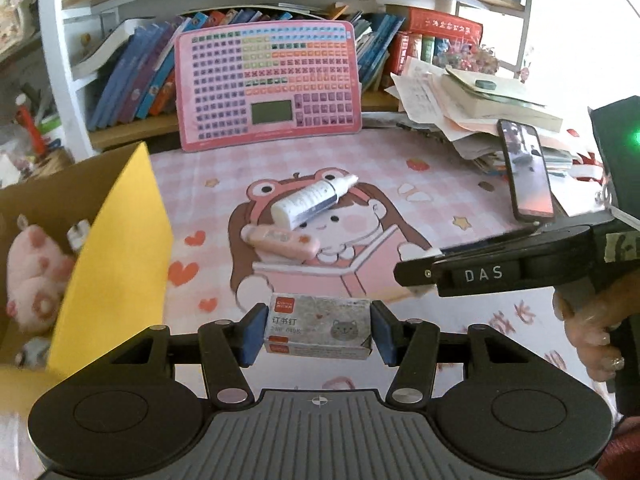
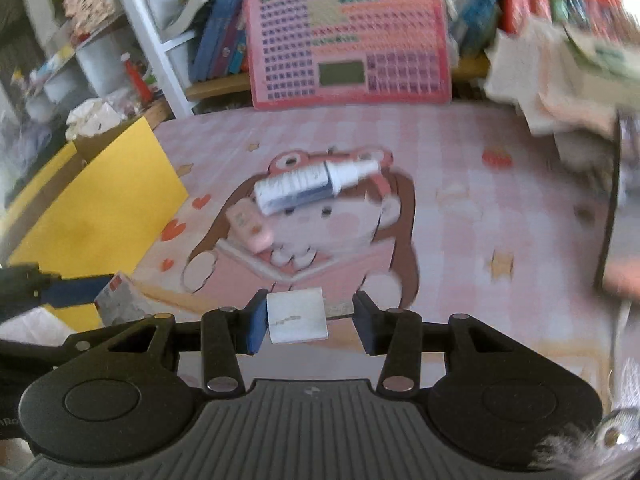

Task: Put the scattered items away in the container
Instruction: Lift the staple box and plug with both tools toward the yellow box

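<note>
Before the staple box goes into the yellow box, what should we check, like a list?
1. Left gripper fingers on both sides of the staple box: ok.
2. Staple box lifted off the mat: cannot tell.
3. Yellow box open, flap up: ok.
4. Room beside the pink plush inside: cannot tell.
5. Right gripper out of the way: ok, it is off to the right.
6. White tile held by the right fingers: not ok, gap on one side.

The staple box (image 1: 318,327) sits between the left gripper's (image 1: 316,330) pads, above the desk mat (image 1: 460,184); the cardboard box (image 1: 112,240) stands to its left, a plush pig (image 1: 34,276) inside; farther back on the mat, a spray bottle (image 1: 310,200) lies across a correction tape (image 1: 282,240); a toy keyboard (image 1: 268,82) leans against the bookshelf (image 1: 132,128) behind; a phone (image 1: 526,170) rests right.
</note>
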`<move>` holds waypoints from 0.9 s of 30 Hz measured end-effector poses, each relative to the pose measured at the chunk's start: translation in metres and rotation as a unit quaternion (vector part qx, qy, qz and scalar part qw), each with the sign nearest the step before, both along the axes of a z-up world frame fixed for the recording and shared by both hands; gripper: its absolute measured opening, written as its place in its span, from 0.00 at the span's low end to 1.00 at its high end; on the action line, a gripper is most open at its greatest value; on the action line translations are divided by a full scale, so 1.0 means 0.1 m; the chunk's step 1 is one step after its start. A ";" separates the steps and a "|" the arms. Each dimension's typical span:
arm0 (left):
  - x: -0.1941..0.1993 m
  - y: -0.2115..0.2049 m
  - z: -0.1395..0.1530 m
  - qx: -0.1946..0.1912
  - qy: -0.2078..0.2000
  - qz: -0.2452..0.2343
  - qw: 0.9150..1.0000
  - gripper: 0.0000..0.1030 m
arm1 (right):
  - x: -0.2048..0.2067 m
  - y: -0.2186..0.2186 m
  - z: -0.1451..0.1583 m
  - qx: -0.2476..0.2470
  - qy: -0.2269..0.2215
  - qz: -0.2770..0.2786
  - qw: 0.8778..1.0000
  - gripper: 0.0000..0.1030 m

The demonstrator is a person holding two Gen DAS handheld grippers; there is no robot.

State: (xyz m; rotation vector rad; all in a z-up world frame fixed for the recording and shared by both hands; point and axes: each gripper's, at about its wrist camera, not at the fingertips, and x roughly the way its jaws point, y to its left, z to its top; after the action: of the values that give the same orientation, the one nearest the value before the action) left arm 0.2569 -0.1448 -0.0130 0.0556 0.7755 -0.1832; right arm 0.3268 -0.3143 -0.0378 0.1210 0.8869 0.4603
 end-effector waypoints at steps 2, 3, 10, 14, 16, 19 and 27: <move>-0.10 0.04 0.02 -0.001 0.004 0.001 1.000 0.52 | -0.10 0.00 -0.01 0.006 0.013 -0.007 1.000 0.41; -0.15 0.06 0.03 -0.003 0.007 0.003 1.000 0.52 | -0.16 0.01 -0.02 0.005 0.016 -0.008 1.000 0.41; -0.42 0.20 -0.01 -0.027 0.026 0.015 0.999 0.52 | -0.46 0.14 -0.01 -0.003 0.028 0.005 1.000 0.41; -0.49 0.23 0.00 -0.036 0.021 0.008 0.999 0.52 | -0.57 0.19 0.04 -0.023 0.015 0.008 1.000 0.41; -0.53 0.26 0.01 -0.039 0.019 0.004 0.999 0.52 | -0.62 0.21 0.05 -0.030 0.013 0.006 0.999 0.41; -0.60 0.30 0.00 -0.043 0.017 -0.002 0.999 0.52 | -0.74 0.27 0.07 -0.038 0.010 0.004 0.999 0.41; -0.85 0.55 0.05 -0.047 0.006 -0.019 0.999 0.52 | -1.13 0.55 0.20 -0.067 -0.025 0.006 0.997 0.41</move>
State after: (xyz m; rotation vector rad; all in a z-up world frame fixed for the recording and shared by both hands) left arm 0.1715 -0.0893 -0.0076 -0.0205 0.7765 -0.2564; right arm 0.2136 -0.2589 -0.0176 -0.0194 0.8665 0.4126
